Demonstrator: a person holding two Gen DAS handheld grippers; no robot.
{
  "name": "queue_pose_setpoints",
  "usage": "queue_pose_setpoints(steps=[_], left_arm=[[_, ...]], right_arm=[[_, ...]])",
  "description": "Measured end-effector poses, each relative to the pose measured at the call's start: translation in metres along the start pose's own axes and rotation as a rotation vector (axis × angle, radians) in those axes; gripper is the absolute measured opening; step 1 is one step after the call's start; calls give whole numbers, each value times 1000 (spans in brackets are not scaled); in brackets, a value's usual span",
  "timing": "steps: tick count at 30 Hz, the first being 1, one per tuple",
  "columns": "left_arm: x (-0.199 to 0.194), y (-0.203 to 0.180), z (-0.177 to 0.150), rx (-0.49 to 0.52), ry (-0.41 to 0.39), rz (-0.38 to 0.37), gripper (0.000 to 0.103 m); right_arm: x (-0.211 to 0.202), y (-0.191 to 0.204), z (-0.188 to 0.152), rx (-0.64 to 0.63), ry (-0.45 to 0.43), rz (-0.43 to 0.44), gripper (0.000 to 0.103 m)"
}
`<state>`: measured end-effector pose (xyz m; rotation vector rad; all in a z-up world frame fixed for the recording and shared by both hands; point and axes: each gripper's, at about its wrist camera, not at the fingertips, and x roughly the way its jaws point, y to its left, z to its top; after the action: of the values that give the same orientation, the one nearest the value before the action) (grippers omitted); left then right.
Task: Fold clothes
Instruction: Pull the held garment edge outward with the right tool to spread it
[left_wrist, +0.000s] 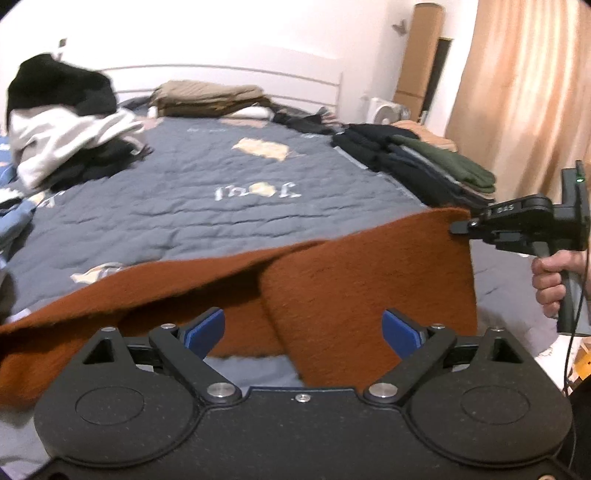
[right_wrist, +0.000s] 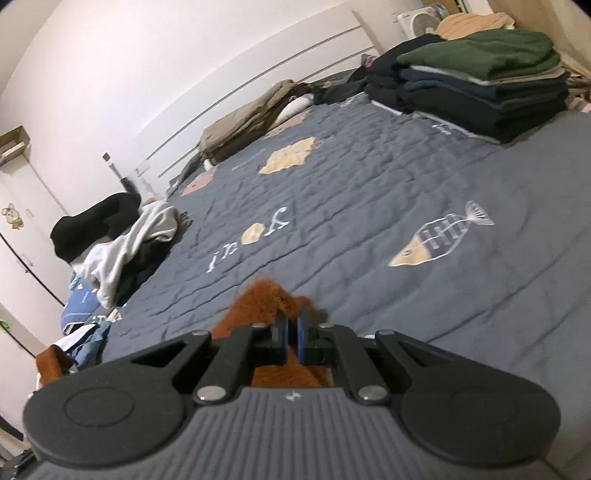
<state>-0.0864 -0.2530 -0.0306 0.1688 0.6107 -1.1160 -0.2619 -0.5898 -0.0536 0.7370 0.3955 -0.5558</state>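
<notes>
Rust-brown garment (left_wrist: 354, 284): thick fuzzy wool-like cloth, matt, nap visible at edges. Left gripper (left_wrist: 303, 330): matt speckled black plastic, bare metal pivot pins, smooth blue pads (left_wrist: 207, 328). Right gripper (right_wrist: 291, 332) body: ribbed grey plastic. Bedspread (right_wrist: 369, 192): quilted grey cloth, embroidered motifs.

Left claw (left_wrist: 303, 332): fingers spread wide, blue pads (left_wrist: 207, 328) apart, gripping nothing. Right claw (right_wrist: 291, 338): fingers closed together, pads clamped on a corner of rust-brown cloth (left_wrist: 351, 280). The right hand (left_wrist: 554, 284) wraps the claw's handle from below.
</notes>
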Motion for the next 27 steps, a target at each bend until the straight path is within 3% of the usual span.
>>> queue_pose_setpoints(steps=[8, 16, 27], left_arm=[[18, -32, -4, 69, 26, -76, 93], [23, -46, -10, 104, 42, -149, 94], [27, -42, -11, 99, 52, -139, 94]], right_arm=[[-22, -40, 17, 19, -47, -72, 4], [-45, -84, 70, -22, -119, -209, 4], [-41, -147, 135, -78, -173, -426, 4]])
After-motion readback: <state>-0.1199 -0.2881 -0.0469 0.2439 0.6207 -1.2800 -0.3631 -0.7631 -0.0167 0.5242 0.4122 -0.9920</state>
